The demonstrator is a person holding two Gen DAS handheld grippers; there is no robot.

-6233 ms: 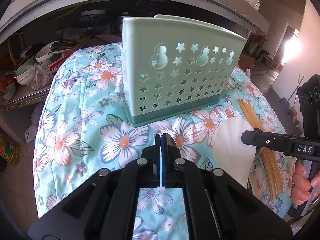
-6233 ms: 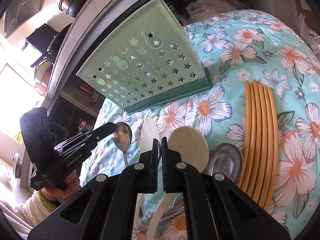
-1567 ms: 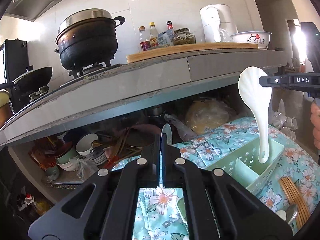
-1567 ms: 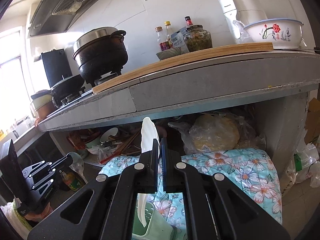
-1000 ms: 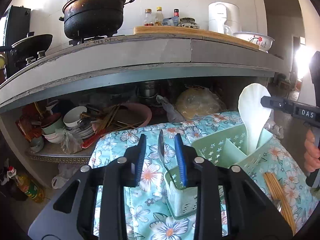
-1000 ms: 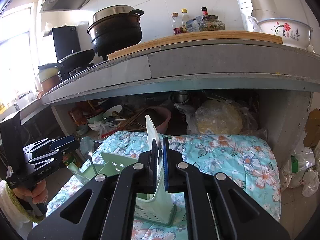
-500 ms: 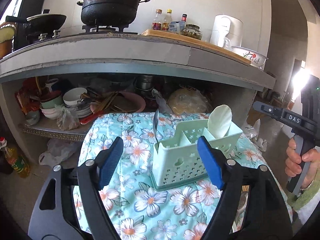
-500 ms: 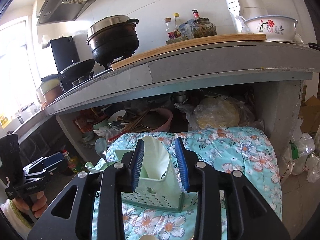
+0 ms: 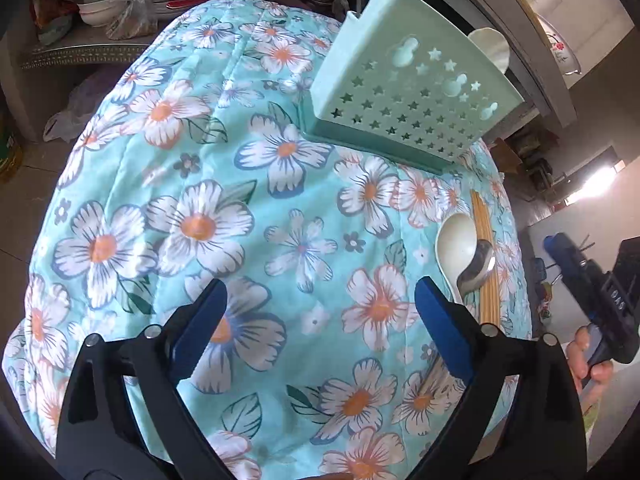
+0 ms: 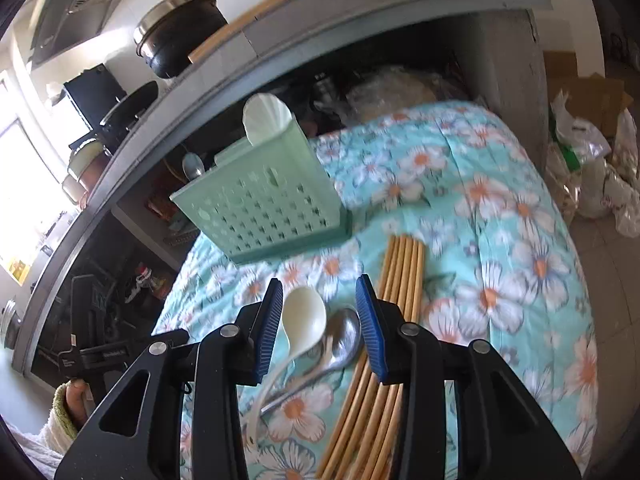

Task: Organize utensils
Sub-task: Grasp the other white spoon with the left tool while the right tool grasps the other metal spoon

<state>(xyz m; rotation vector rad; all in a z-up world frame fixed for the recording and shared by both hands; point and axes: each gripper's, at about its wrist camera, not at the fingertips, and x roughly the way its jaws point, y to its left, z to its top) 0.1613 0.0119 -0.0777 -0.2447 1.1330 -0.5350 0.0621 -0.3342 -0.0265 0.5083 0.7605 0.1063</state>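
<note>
R gripper point(image 10: 319, 308), jaws wide & empty, straddles white spoon point(image 10: 302, 316) w/ steel spoon point(image 10: 344, 338) touching it, beside chopsticks point(image 10: 402, 272): prob. lined up for next pick. L gripper point(image 9: 320, 312) wide, empty over floral cloth point(image 9: 192, 184). Green caddy point(image 10: 264, 204) already holds white ladle point(image 10: 264, 116).

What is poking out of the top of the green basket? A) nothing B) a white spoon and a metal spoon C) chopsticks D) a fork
B: a white spoon and a metal spoon stick up over the rim of the green basket, while the chopsticks lie on the flowery cloth.
</note>
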